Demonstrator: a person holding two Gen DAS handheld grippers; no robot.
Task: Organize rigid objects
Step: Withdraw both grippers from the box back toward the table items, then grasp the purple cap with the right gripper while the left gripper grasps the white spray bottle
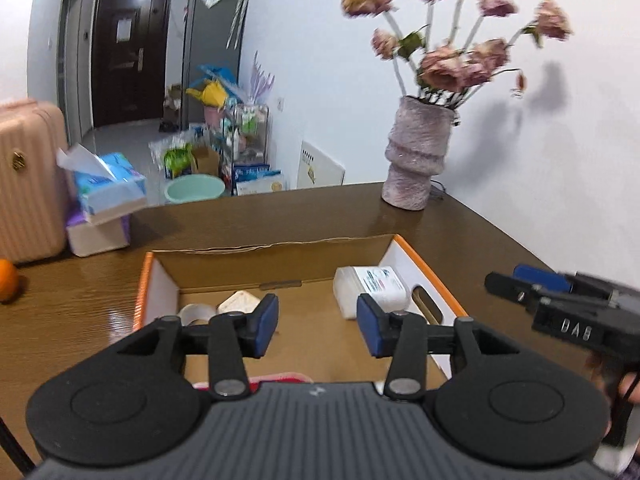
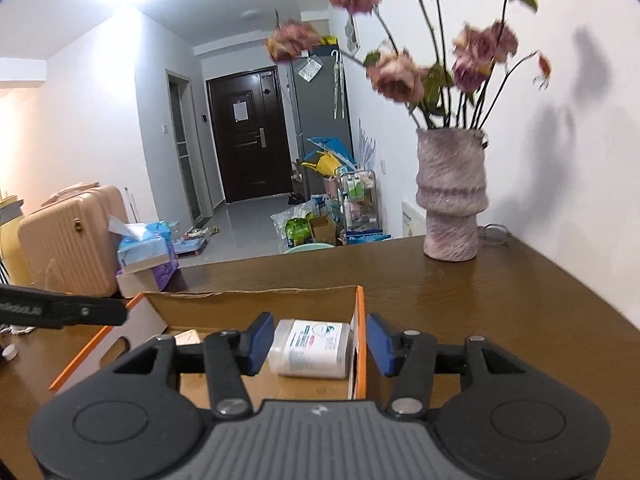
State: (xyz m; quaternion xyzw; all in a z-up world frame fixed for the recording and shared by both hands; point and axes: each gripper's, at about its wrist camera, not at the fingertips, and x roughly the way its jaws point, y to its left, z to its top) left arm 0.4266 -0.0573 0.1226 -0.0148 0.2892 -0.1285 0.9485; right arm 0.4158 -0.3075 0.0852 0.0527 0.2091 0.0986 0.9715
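The left gripper (image 1: 318,326) has its blue-padded fingers (image 1: 266,326) apart with nothing between them, above the near part of an open cardboard box (image 1: 280,258); the right gripper (image 2: 320,344) likewise holds nothing, its fingers (image 2: 260,344) spread, one over the box's inside and the other beyond its orange-edged right wall; in the left wrist view the right gripper shows at the right edge, outside the box. Inside the box lie a white plastic container (image 2: 310,348) with a printed blue-and-white label, on its side at the far right, close to the right wall; a roll of tape (image 1: 196,314) and a pale angular packet (image 1: 240,303) sit at the left; a pink-red edge (image 1: 276,378) shows at the near side, mostly hidden by the gripper. The box stands on a brown wooden desk (image 2: 500,320); a purple-grey vase (image 2: 452,196) of dried pink flowers stands at the far right by the wall; stacked tissue packs (image 1: 106,196) sit at the far left, an orange (image 1: 8,280) at the left edge; a pink suitcase (image 2: 68,236) stands beyond the desk.
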